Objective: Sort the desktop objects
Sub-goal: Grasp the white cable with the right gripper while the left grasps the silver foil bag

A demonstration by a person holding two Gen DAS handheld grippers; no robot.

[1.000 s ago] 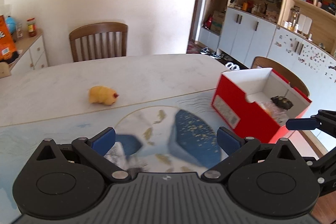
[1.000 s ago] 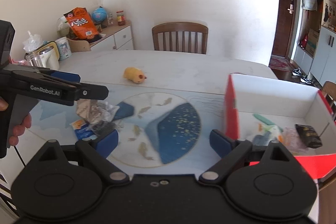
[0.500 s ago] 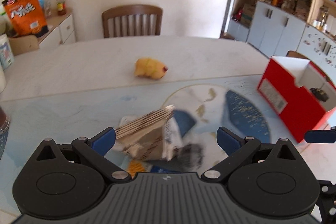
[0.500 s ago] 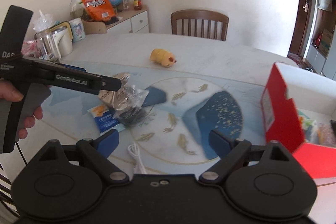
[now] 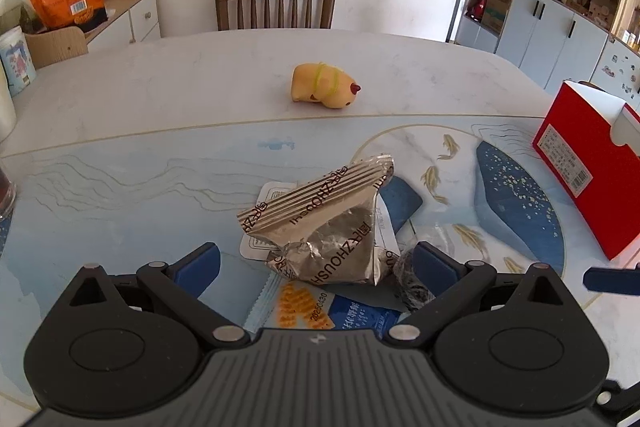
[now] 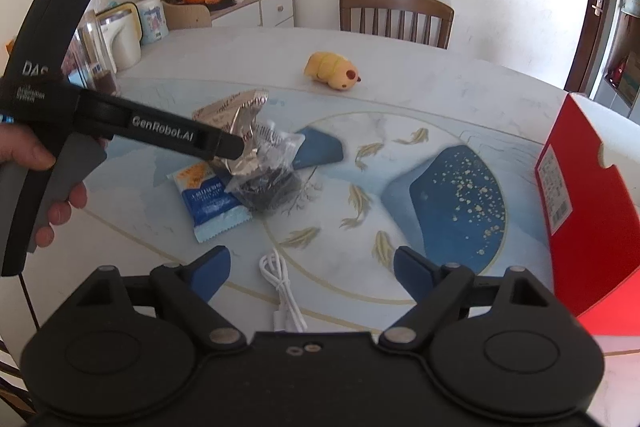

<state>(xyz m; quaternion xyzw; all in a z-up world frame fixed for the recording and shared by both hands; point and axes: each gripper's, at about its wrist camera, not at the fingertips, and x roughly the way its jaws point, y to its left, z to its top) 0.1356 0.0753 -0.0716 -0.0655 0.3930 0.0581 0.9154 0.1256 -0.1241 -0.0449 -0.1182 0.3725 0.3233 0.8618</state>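
Left to right across the desk point(image 6: 460, 75).

Left gripper point(image 5: 316, 263): jaws wide apart, nothing clamped. It sits low over the wrapper pile, and the crumpled silver foil snack packet point(image 5: 320, 223) lies right between its blue pads point(image 5: 200, 265), with no pad contact that I can see. The packet's striped sealed edge runs diagonally, rising toward far-right, so its long axis is skewed to the closing line. Under it: a blue-and-white sachet with an orange picture point(image 5: 320, 311) on the near side, a clear bag of dark bits point(image 5: 408, 279) beside the right pad, and a white flat sachet point(image 5: 276, 195) behind.

Right gripper point(image 6: 312, 275): jaws apart but closing, nothing between them. The coiled white USB cable point(image 6: 282, 287) lies on the desk just ahead in the gap, long axis running near-to-far, roughly square to the closing line.

Yellow squishy animal toy point(image 6: 332, 69): far centre, well apart from both.

Red open cardboard box with white inside point(image 6: 580, 195): right edge, nearer the right gripper.

My read: the left gripper takes the foil packet, the right takes the cable; both then travel right to the box. Risk: the left pads may snag the clear bag too.
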